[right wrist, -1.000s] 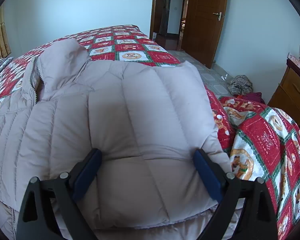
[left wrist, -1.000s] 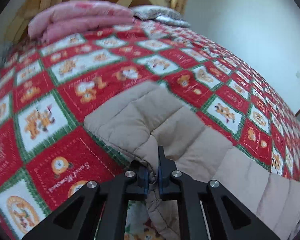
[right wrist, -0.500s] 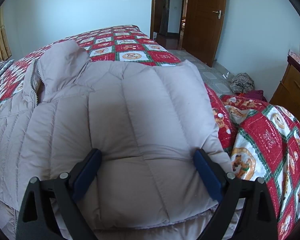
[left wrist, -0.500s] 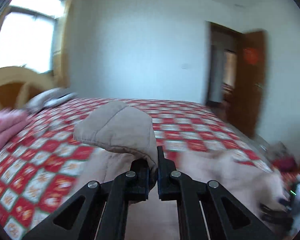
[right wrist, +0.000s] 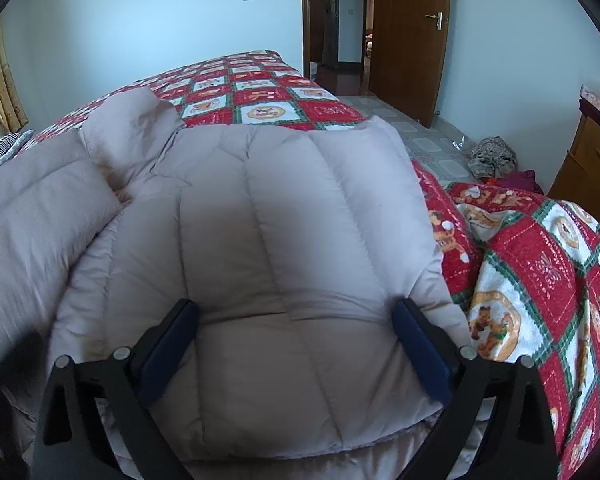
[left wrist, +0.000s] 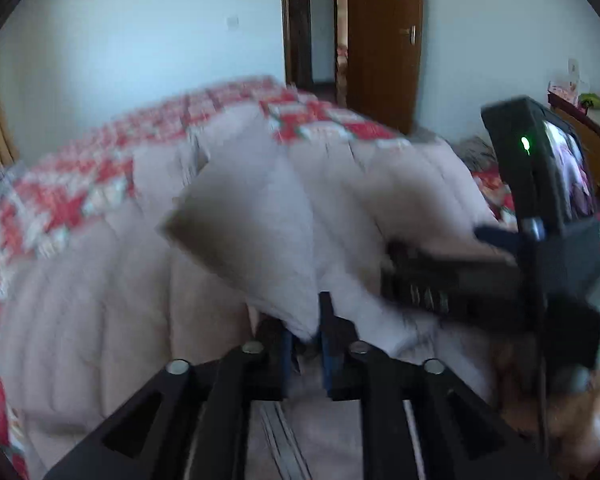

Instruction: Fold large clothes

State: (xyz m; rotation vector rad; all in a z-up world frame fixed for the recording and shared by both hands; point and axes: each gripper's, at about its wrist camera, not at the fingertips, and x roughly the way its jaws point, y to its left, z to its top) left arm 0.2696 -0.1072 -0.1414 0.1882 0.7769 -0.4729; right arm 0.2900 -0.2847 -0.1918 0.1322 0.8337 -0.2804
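A beige quilted down jacket [right wrist: 292, 240] lies spread on the bed. My left gripper [left wrist: 304, 340] has a raised flap of the jacket [left wrist: 260, 232] between its blue pads. Its jaws are opening, but the padded cloth still fills the narrow gap. That flap shows in the right wrist view as a puffy fold [right wrist: 32, 220] over the jacket's left side. My right gripper [right wrist: 296, 320] stands wide open over the folded lower part, its pads apart on either side. The right gripper's black housing [left wrist: 512, 168] shows at the right of the left wrist view.
A red, white and green patterned bedspread [right wrist: 260, 96] covers the bed and bunches at the right [right wrist: 540, 272]. Beyond are a brown door [right wrist: 408, 40], a pile of clothes on the tiled floor [right wrist: 494, 156] and a wooden cabinet [right wrist: 584, 168].
My left gripper has swung from the headboard side across the bed, carrying the jacket flap over the jacket towards the right gripper. Its pads now stand slightly apart. The right gripper has stayed put.
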